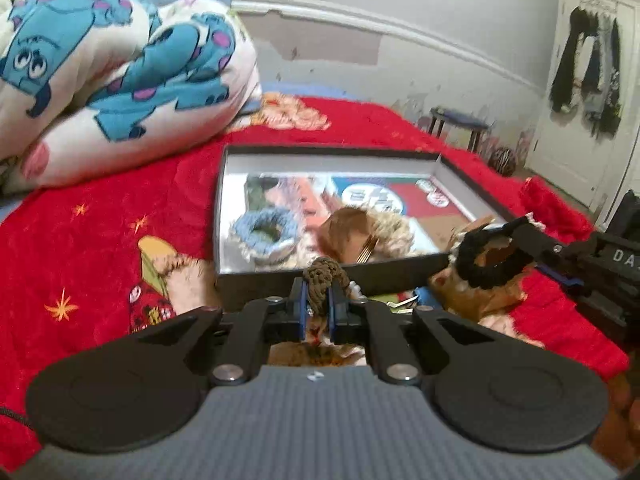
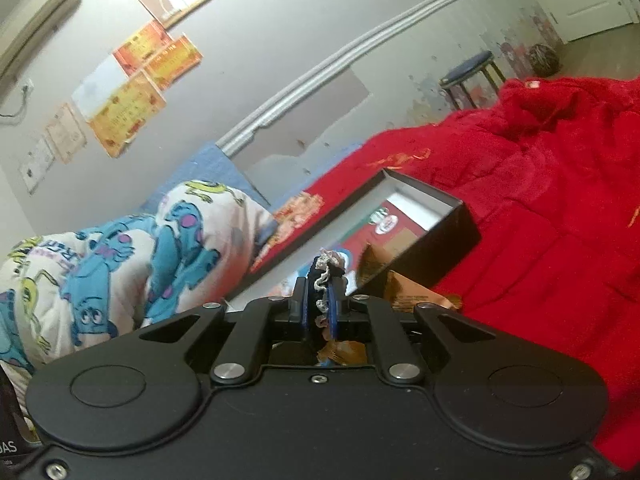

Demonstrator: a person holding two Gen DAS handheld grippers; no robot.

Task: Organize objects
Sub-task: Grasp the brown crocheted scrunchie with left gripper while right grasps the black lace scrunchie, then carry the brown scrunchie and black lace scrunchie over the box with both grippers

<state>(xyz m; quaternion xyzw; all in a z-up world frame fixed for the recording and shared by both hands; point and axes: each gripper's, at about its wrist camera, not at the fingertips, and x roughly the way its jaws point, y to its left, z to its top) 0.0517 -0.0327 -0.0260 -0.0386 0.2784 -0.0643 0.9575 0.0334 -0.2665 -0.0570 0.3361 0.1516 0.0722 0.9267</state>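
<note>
Left wrist view: left gripper [image 1: 318, 304] pinching brown knitted scrunchie [image 1: 323, 276]; right gripper [image 1: 516, 236] pinching black scrunchie [image 1: 480, 264]. Advisable: clear shallow black cardboard box [image 1: 328, 280] rim before releasing.

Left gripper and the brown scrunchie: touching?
Touching. The left wrist view shows the left gripper with its blue pads closed against both sides of the brown scrunchie, whose loop pokes up above the fingertips.

Peeling grey wall [image 1: 340, 46], white door [image 1: 580, 120], blue-topped stool [image 1: 460, 122].
</note>
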